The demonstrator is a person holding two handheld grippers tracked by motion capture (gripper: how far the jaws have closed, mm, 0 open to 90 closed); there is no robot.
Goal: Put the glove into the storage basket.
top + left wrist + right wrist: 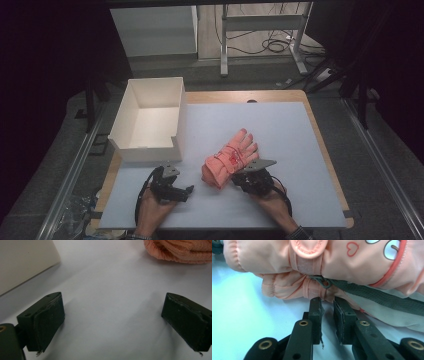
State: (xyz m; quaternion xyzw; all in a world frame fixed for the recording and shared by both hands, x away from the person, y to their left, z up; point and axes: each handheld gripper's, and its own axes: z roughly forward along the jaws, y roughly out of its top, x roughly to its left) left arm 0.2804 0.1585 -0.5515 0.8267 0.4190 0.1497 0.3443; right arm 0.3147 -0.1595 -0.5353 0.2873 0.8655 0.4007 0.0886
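On the white worktop [280, 150], just right of the open white cardboard box [150, 117], lies a padded salmon-pink glove [232, 157], fingertips pointing away from the person. At its cuff, the right gripper [327, 301] has its fingers [315, 312] narrowed, tips touching the gathered edge with a slim gap between. The left gripper [112, 312] rests on bare worktop near the box, fingers wide and holding nothing.

The right tool [327, 305] is hiding its tips against the pink gloves [317, 267], whose ends are running past the frame edges, leaving any pinch of fabric impossible to tell.
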